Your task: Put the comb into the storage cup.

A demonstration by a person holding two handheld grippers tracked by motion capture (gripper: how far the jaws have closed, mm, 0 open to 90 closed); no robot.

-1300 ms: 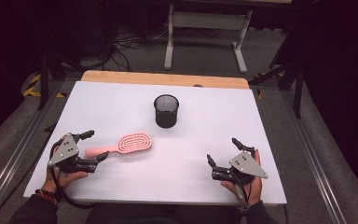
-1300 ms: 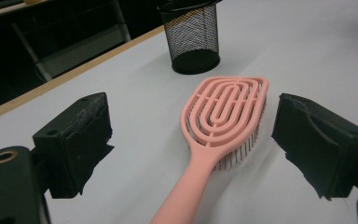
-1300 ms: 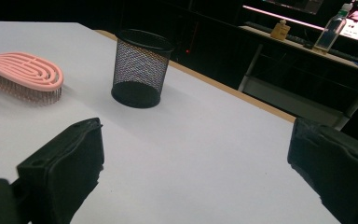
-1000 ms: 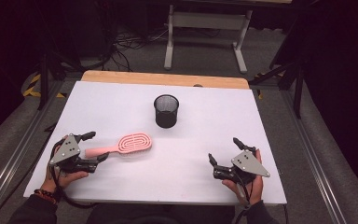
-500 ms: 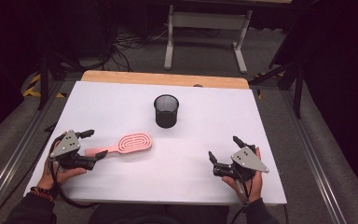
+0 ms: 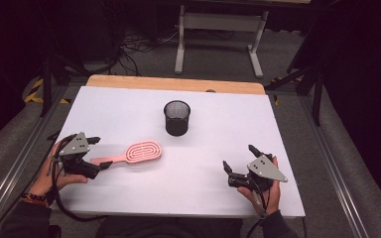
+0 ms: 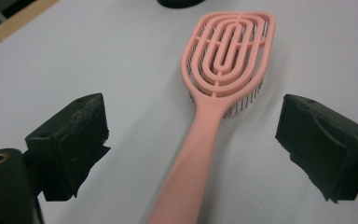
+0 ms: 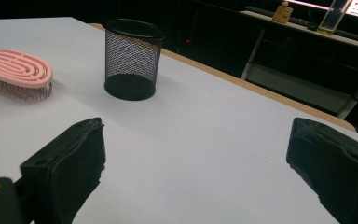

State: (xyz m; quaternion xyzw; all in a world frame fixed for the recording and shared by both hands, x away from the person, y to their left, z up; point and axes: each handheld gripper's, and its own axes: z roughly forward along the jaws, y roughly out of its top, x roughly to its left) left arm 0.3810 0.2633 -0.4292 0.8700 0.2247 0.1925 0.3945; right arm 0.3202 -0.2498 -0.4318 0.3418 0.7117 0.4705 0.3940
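My left gripper [image 6: 95, 152] sits near the desk's left edge, toward the near corner, with its jaws spread wide; in the left gripper view the pink hairbrush [image 7: 219, 88] lies between them, its handle running down the gap and touching neither pad, so I am holding nothing there. The brush lies flat on the white desk [image 6: 129, 111], bristles down, its oval head pointing away from the gripper toward the desk's middle and its handle end reaching in between the jaws. My right gripper [image 6: 239, 159] rests near the desk's near right corner, jaws also wide apart and empty, with bare desk surface between them in the right gripper view. Compared with the frame from a little over a second ago, the left gripper has drawn in slightly around the handle, so the handle end now sits deeper between the jaws, while the brush itself and the cup have not shifted; the right gripper has held roughly the same spot. A black mesh cup [image 6: 177, 117] stands upright past the desk's middle, toward the far edge, well apart from both grippers and just beyond the brush head; from the right gripper view it stands ahead and to the left, with the brush head beside it. Beyond the far edge a strip of wooden tabletop [image 6: 173, 83] shows, then the legs of a grey stand [image 6: 218, 22] on the floor.
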